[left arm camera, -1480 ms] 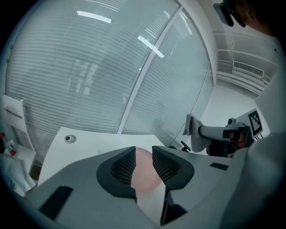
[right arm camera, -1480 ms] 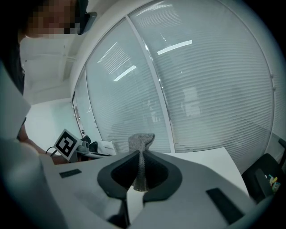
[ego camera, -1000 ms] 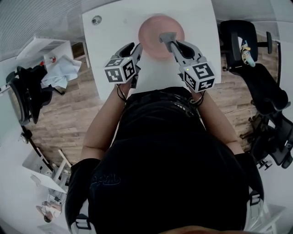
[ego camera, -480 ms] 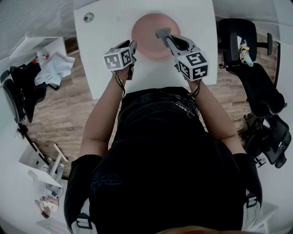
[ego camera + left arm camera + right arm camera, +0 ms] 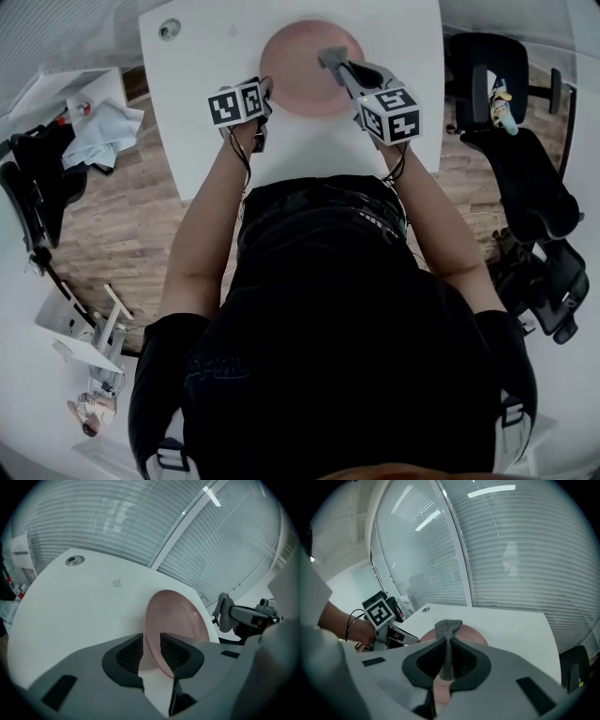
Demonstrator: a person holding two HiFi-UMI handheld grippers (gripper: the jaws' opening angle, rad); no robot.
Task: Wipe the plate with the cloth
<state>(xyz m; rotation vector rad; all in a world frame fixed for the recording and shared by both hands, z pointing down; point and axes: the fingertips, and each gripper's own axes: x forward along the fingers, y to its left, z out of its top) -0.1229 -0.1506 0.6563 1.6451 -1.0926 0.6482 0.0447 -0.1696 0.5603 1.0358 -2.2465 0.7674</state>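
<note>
A pink plate (image 5: 300, 70) lies on the white table (image 5: 403, 47). My left gripper (image 5: 263, 94) is at its left rim; in the left gripper view the plate (image 5: 183, 620) has its near rim between the pads, and the left gripper (image 5: 151, 641) is shut on it. My right gripper (image 5: 336, 64) is over the plate's right half, shut on a grey cloth (image 5: 330, 58). In the right gripper view the cloth (image 5: 449, 632) stands up between the jaws of the right gripper (image 5: 449, 645), with the plate (image 5: 472, 635) behind and below it.
A round metal grommet (image 5: 170, 29) sits in the table's far left corner. Black office chairs (image 5: 530, 192) stand to the right. White shelves and a heap of cloth (image 5: 98, 131) are on the floor to the left. Window blinds (image 5: 520, 555) rise beyond the table.
My left gripper has moved in to the plate's left rim and shut on it. The right gripper with the cloth stays over the plate. The head view has shifted slightly.
</note>
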